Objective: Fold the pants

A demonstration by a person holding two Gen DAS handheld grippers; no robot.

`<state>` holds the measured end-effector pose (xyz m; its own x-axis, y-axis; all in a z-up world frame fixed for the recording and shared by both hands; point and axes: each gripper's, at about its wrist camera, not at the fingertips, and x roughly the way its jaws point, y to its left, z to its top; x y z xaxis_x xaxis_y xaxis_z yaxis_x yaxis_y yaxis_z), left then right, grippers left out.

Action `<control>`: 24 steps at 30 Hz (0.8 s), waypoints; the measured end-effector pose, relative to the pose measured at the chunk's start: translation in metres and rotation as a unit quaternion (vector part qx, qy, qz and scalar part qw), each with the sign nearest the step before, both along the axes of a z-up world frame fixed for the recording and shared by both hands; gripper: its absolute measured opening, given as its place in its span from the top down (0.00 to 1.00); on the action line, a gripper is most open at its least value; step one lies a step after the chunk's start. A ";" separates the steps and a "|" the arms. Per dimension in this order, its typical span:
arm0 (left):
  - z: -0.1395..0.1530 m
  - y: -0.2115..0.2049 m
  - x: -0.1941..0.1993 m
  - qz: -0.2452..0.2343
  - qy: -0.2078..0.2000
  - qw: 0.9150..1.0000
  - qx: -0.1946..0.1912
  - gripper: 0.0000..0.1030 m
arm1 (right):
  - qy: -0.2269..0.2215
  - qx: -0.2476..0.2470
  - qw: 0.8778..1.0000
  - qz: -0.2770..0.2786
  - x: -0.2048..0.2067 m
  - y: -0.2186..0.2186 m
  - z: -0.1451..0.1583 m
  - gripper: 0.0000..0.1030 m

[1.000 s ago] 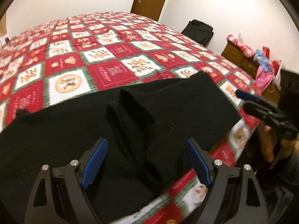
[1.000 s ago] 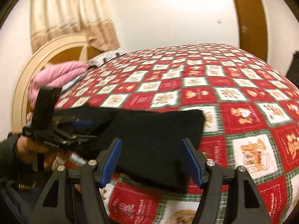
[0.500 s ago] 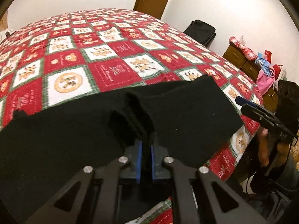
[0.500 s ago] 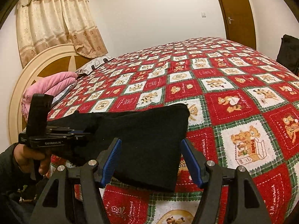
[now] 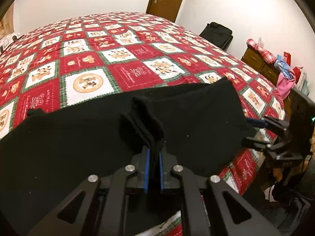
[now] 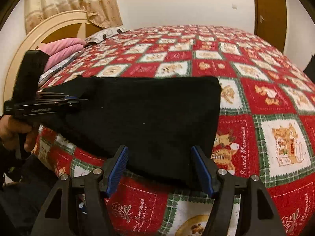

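**Pants partly folded, one end pinched for the next fold**

The black pants (image 5: 78, 137) lie along the near edge of the bed (image 5: 137, 59), on its red patchwork cover. Taking the pants as the landmark: at their left part, the left claw (image 5: 154, 169) is clamped on a raised ridge of doubled cloth, blue pads pressed tight against it. At their right end, the right claw (image 6: 160, 169) stands spread wide, its fingers on either side of the near hem, gripping nothing.

Judging by the stacked layers, the legs already lie one on the other and at least one fold is in. What seems left: the right claw taking its corner, then carrying both held ends across to halve the length and smoothing flat.
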<state>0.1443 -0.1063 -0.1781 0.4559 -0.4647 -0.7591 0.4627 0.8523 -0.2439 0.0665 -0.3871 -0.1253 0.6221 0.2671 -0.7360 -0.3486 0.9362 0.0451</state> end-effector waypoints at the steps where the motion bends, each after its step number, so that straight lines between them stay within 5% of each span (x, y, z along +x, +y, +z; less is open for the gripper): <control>1: 0.000 0.002 -0.001 0.001 0.000 1.000 -0.003 0.88 | 0.000 0.007 1.000 0.002 0.000 -0.001 0.005 0.35; 5: 0.004 0.007 -0.002 0.000 -0.007 1.000 0.003 0.82 | -0.014 0.076 0.997 0.003 0.008 -0.012 0.029 0.35; 8: 0.003 0.008 0.003 0.011 -0.010 1.000 0.017 0.68 | -0.039 0.067 0.997 -0.009 0.028 -0.008 0.041 0.35; 13: 0.001 0.008 0.008 0.019 -0.009 1.000 0.005 0.64 | 0.023 0.061 0.996 -0.052 0.077 -0.015 0.014 0.35; 15: 0.004 0.009 0.005 0.019 -0.010 1.000 0.012 0.63 | 0.006 0.075 0.996 -0.052 0.071 -0.020 0.017 0.35; 21: 0.015 0.033 -0.006 0.045 -0.032 0.998 0.012 0.37 | -0.020 0.040 0.999 -0.016 0.033 -0.005 0.029 0.35; 24: 0.011 0.045 -0.006 0.060 -0.027 0.998 0.013 0.37 | -0.016 -0.049 0.999 -0.002 0.023 0.014 0.005 0.34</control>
<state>0.1383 -0.0616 -0.1670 0.5469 -0.3845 -0.7437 0.3685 0.9082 -0.1985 0.0890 -0.3729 -0.1201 0.6470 0.1919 -0.7379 -0.3444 0.9370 -0.0584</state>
